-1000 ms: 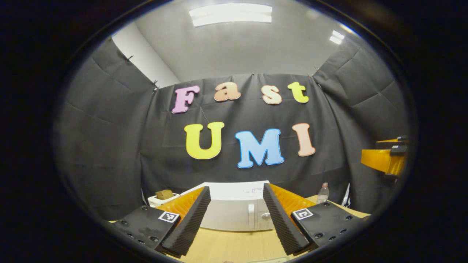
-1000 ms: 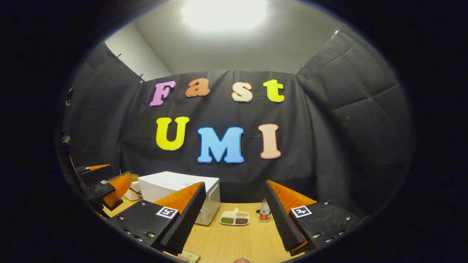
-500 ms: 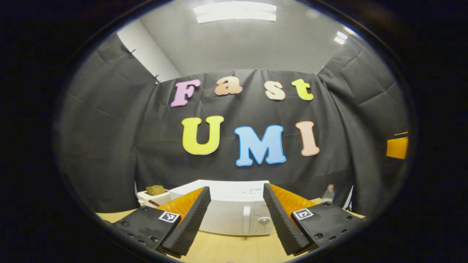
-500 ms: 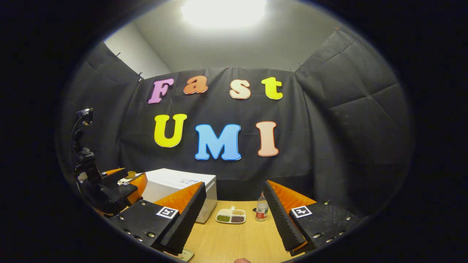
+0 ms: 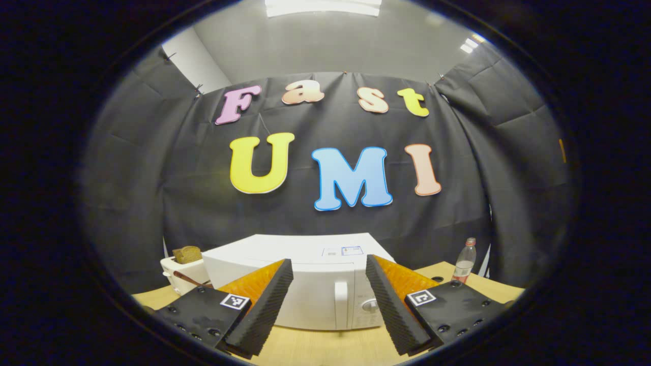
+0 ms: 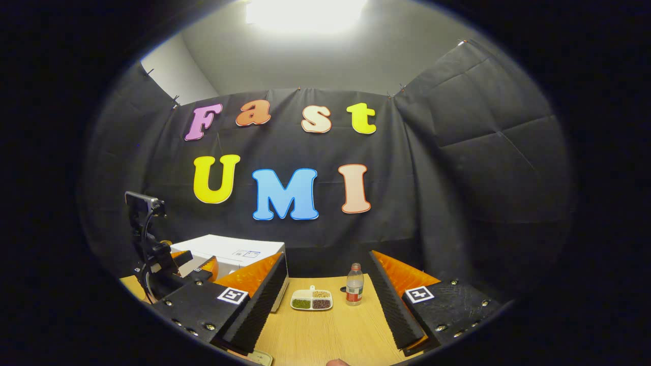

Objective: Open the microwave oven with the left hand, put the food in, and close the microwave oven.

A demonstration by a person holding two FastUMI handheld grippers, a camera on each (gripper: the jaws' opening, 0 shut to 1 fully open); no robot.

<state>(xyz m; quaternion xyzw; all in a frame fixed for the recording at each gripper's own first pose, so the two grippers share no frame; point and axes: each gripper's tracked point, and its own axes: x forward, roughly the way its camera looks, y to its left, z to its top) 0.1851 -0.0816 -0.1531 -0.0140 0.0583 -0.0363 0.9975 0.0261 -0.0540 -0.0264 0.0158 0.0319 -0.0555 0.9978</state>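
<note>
The white microwave (image 5: 305, 269) stands on the wooden table (image 5: 325, 348) with its door closed; the vertical handle (image 5: 341, 310) and a round knob (image 5: 370, 305) sit at the door's right. My left gripper (image 5: 328, 262) is open and short of the door, and the handle shows between its fingers. My right gripper (image 6: 328, 256) is open and holds nothing. Beyond it on the table lies a small white divided dish of grains and beans (image 6: 312, 300). The microwave (image 6: 229, 249) stands at the left, with the other gripper's body (image 6: 163, 269) in front of it.
A white toaster with a bread slice (image 5: 183, 262) stands left of the microwave. A clear bottle (image 5: 464, 267) with a red label stands to its right, next to the dish (image 6: 354, 291). A pale tray's edge (image 6: 259, 358) shows at the table's near side.
The left gripper has moved closer to the microwave, which now looks larger and sits higher in its view. The right gripper view has shifted slightly; both grippers stay open.
</note>
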